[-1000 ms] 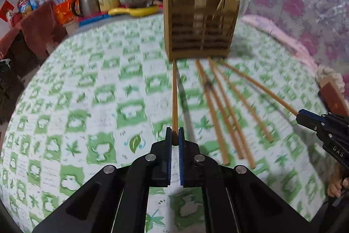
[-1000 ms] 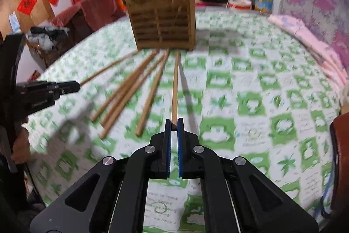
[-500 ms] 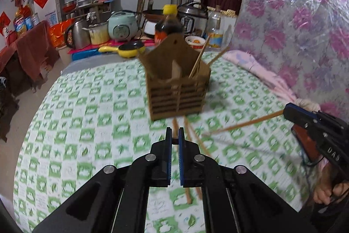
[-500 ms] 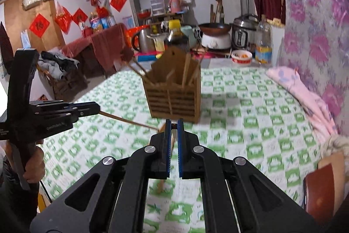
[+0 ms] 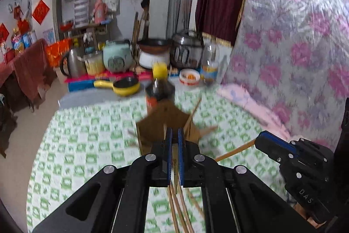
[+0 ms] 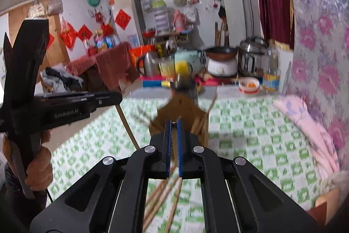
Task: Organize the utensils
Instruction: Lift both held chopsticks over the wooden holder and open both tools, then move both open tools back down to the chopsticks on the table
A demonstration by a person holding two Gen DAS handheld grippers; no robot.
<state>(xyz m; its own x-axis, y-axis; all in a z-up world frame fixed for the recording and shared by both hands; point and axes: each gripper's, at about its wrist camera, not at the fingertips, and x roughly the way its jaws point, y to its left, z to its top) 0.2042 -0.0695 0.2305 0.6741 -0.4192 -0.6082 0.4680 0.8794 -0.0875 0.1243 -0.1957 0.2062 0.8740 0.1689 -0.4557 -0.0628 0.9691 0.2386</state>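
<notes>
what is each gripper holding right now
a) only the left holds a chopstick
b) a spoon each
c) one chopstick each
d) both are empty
c: the right gripper is clamped on a chopstick slanting out of its tip, and the left gripper has a chopstick hanging down from its shut jaws, both near the wooden holder.

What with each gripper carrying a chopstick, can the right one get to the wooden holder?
Probably yes: the wooden holder sits straight ahead of the right gripper, nothing between, and the left gripper is off to one side.
</notes>
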